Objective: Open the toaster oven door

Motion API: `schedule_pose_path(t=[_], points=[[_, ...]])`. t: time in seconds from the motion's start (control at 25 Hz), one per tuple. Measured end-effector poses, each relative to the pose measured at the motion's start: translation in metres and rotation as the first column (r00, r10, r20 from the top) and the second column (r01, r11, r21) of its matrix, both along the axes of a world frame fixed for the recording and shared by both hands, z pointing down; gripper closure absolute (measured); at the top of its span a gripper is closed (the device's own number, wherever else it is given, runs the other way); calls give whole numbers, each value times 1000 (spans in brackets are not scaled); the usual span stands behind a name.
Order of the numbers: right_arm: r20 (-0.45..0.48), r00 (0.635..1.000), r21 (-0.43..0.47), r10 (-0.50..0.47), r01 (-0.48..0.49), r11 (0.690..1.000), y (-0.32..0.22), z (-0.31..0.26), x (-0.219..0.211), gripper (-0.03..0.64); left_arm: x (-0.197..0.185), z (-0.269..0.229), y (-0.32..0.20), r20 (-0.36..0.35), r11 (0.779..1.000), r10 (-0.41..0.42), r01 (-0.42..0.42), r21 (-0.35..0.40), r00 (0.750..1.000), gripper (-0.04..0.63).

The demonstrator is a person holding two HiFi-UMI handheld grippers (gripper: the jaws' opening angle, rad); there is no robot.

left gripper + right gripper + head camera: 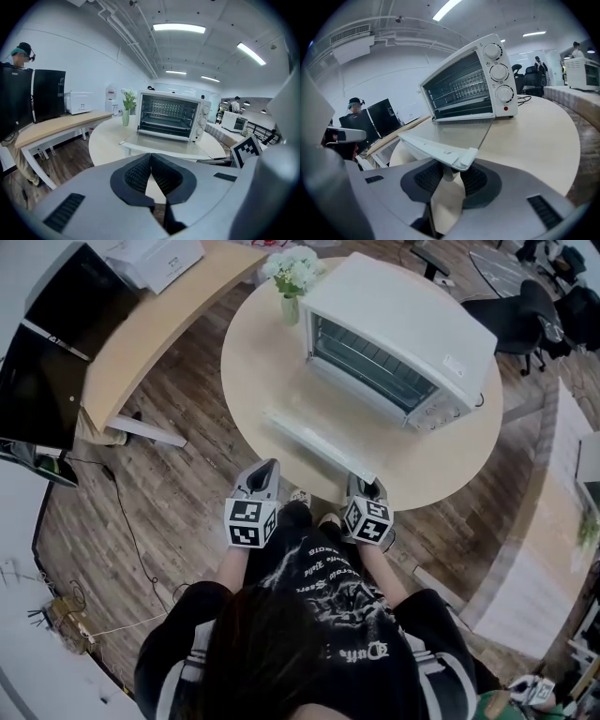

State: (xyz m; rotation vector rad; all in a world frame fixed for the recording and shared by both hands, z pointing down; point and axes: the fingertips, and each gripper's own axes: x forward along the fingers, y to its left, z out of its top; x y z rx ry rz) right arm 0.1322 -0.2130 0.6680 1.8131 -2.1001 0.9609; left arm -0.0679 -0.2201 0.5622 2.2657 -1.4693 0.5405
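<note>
The white toaster oven [403, 324] stands on the round beige table [262, 362], and its glass door [323, 413] is folded down flat toward me. My right gripper [367, 486] is at the right end of the door's white handle [319, 446]. In the right gripper view the handle [436, 147] crosses over the jaws, and its end post sits pinched between the pads of that gripper [450, 176]. My left gripper [265, 468] hovers at the table's near edge, left of the handle. Its jaws [151, 157] are shut and hold nothing. The oven [171, 115] faces it.
A vase of white flowers [292, 277] stands on the table left of the oven. A long wooden desk [159, 324] with a white appliance [159, 259] and dark monitors [47, 352] runs to the left. An office chair [525, 315] is at the far right. People stand in the background.
</note>
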Motion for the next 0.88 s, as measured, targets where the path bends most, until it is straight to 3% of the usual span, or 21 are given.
schedule_pose_path(t=[0.48, 0.88], points=[[-22, 1000, 28, -23, 23, 999, 1, 3, 4, 459, -2, 1, 5, 7, 1000, -12, 12, 3, 1000, 576], [-50, 998, 28, -46, 48, 998, 15, 3, 3, 468, -5, -3, 10, 14, 1000, -23, 23, 10, 1000, 576]])
